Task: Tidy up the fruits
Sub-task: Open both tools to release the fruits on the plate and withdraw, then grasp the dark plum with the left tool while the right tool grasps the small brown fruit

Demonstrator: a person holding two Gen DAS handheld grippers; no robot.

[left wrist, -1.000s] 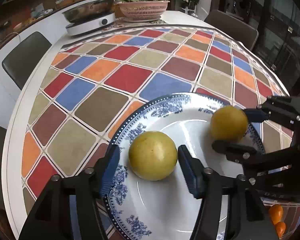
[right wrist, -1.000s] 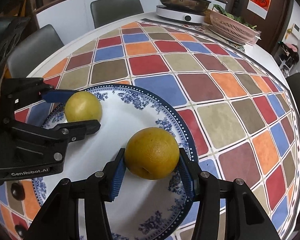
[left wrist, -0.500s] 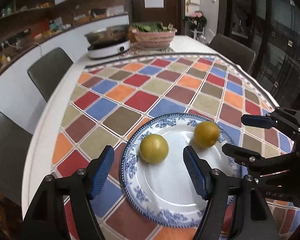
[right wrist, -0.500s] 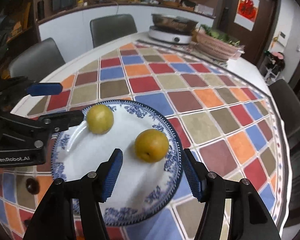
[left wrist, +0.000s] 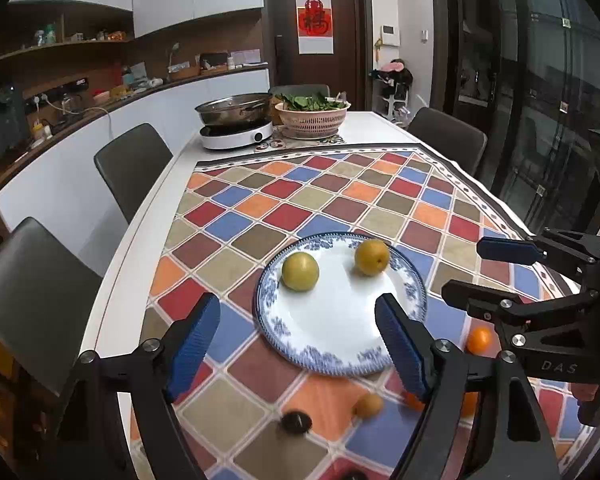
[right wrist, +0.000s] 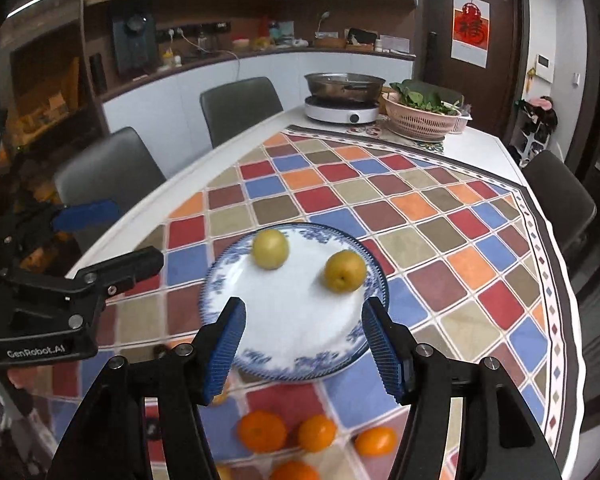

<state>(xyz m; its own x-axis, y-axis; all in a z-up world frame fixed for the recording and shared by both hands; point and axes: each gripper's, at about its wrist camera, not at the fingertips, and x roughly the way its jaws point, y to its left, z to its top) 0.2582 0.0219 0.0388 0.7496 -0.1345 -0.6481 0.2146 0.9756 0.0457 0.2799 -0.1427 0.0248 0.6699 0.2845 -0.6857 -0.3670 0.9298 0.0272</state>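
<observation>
A blue-and-white plate [left wrist: 340, 356] [right wrist: 292, 364] sits on the checkered tablecloth and holds two round fruits: a yellow-green one [left wrist: 300, 271] [right wrist: 270, 249] and a golden one [left wrist: 372, 257] [right wrist: 345, 271]. My left gripper [left wrist: 300, 344] is open and empty, raised above the plate's near edge. My right gripper [right wrist: 302, 344] is open and empty, also raised short of the plate; it shows at the right of the left wrist view [left wrist: 496, 268]. Several small oranges [right wrist: 262, 431] lie on the cloth nearer than the plate, with a dark fruit [left wrist: 296, 422].
An induction cooker with a steel pot [left wrist: 236, 124] and a pink basket of greens [left wrist: 312, 114] stand at the table's far end. Grey chairs [left wrist: 134, 164] line the left side and another [left wrist: 448, 140] stands far right. The table edge [left wrist: 140, 220] runs along the left.
Both grippers have let go of their fruits, opened wide, and pulled up and back from the plate. The two fruits stay on the plate.
</observation>
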